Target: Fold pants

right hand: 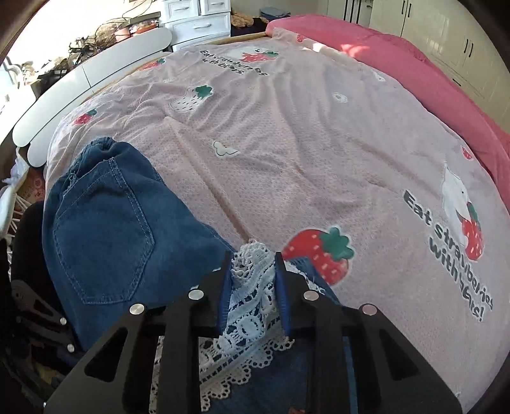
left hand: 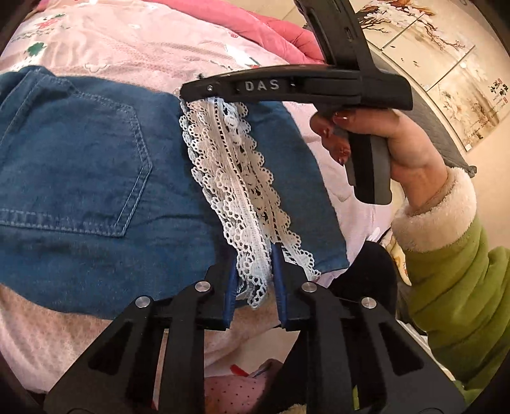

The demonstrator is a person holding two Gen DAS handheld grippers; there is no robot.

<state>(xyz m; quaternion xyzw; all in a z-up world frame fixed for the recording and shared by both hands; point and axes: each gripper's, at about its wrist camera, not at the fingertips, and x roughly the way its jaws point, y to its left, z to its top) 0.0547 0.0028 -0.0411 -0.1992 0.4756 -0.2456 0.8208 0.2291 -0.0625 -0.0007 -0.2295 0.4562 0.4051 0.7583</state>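
Note:
Blue denim pants [left hand: 79, 159] [right hand: 105, 239] lie on the bed, back pocket up, with a white lace hem [left hand: 229, 165] [right hand: 242, 321] across them. My left gripper [left hand: 255, 258] is shut on the near end of the lace, which bunches between its blue pads. My right gripper [left hand: 186, 94] [right hand: 252, 258] points steeply down at the far end of the lace and is shut on a gathered fold of it. A hand [left hand: 398, 143] in a green sleeve with a fleecy cuff holds the right gripper's handle.
The pants rest on a pink strawberry-print bed cover [right hand: 302, 143] [left hand: 127, 38]. A red quilt [right hand: 414, 70] lies along its far side. A white headboard [right hand: 79, 82], white drawers [right hand: 197, 19] and wardrobe doors [right hand: 430, 25] stand beyond the bed.

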